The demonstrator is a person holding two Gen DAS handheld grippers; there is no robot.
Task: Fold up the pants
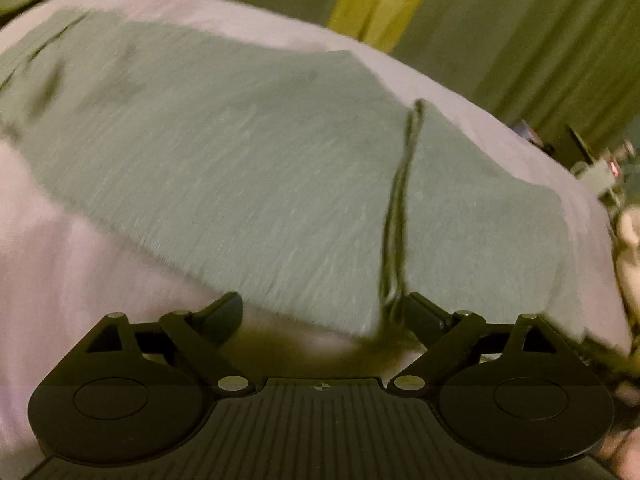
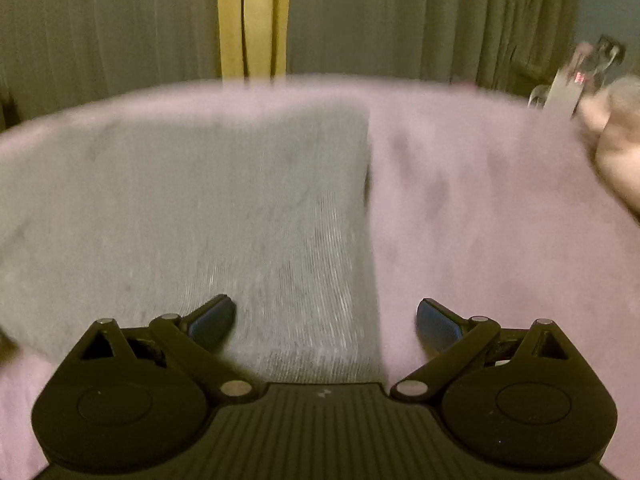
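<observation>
Grey pants (image 1: 248, 160) lie flat on a pale pink bedspread (image 1: 60, 280), with a dark fold line (image 1: 400, 208) running toward the near edge. My left gripper (image 1: 324, 316) is open just above that near edge, nothing between its fingers. In the right wrist view the same grey pants (image 2: 200, 208) spread to the left, their straight right edge running down the middle. My right gripper (image 2: 326, 320) is open over the near right corner of the cloth, its left finger (image 2: 212, 320) above the pants and its right finger (image 2: 436, 324) above the bedspread (image 2: 480, 220). Both views are blurred.
Olive curtains (image 2: 400, 20) with a yellow strip (image 2: 252, 16) hang behind the bed. A person's hand (image 2: 616, 152) and small objects (image 2: 576, 76) show at the far right bed edge. Cluttered items (image 1: 600, 168) sit at the right in the left wrist view.
</observation>
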